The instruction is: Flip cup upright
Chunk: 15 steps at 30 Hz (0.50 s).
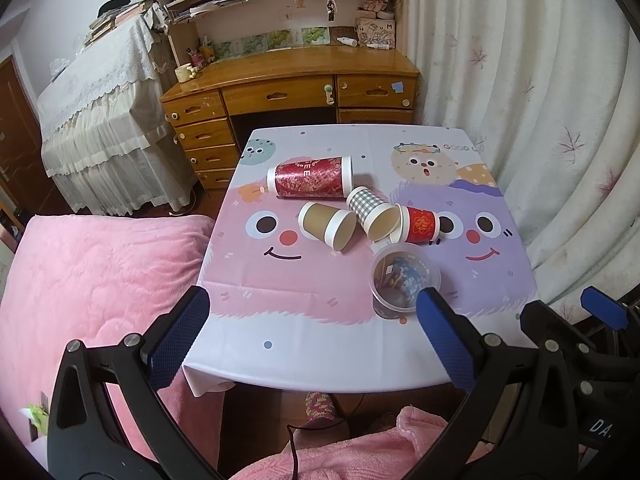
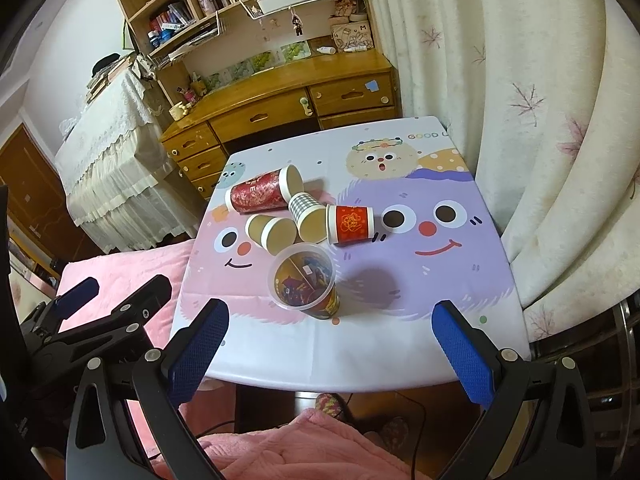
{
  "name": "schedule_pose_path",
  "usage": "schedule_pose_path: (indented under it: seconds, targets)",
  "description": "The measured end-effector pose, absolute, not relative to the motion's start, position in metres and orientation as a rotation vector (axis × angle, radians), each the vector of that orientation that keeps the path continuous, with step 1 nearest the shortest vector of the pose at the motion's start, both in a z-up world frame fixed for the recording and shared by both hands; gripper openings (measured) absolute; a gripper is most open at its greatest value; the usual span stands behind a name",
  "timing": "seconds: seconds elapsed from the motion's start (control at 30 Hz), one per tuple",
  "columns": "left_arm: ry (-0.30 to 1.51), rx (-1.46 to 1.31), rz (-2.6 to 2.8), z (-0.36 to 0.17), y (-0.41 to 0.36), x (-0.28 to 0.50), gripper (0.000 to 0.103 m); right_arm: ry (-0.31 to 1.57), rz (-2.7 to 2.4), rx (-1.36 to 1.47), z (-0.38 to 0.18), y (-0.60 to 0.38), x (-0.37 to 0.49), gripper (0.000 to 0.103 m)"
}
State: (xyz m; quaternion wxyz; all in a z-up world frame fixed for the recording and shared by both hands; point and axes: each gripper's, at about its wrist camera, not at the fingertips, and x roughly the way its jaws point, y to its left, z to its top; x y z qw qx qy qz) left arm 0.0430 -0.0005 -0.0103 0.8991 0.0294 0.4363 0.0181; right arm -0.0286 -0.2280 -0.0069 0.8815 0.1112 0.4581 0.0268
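Note:
Several paper cups lie on their sides on the cartoon tablecloth (image 1: pixel 280 312): a tall red patterned cup (image 1: pixel 310 178) (image 2: pixel 258 196), a brown cup (image 1: pixel 326 225) (image 2: pixel 272 232), a grey checked cup (image 1: pixel 372 212) (image 2: pixel 307 216) and a small red cup (image 1: pixel 420 224) (image 2: pixel 350 220). A clear plastic cup with a colourful print (image 1: pixel 404 280) (image 2: pixel 305 283) stands upright nearest me. My left gripper (image 1: pixel 312 336) is open and empty, held above the table's near edge. My right gripper (image 2: pixel 332 348) is open and empty, just short of the clear cup.
A wooden desk with drawers (image 1: pixel 288 92) and bookshelves stands behind the table. A pink blanket (image 1: pixel 100 280) lies at the left, a floral curtain (image 1: pixel 540 100) hangs at the right. A lace-covered piece of furniture (image 1: pixel 100 120) stands at far left.

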Motion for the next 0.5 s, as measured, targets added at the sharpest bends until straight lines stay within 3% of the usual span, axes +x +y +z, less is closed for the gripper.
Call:
schedule_pose_path:
  seconds: [0.5]
  targets:
    - [0.911,0.059,0.037,-0.0127,0.0031,0.0413,0.102,0.967,0.057,0.232,-0.0100,-0.2261,-0.0243,0.103]
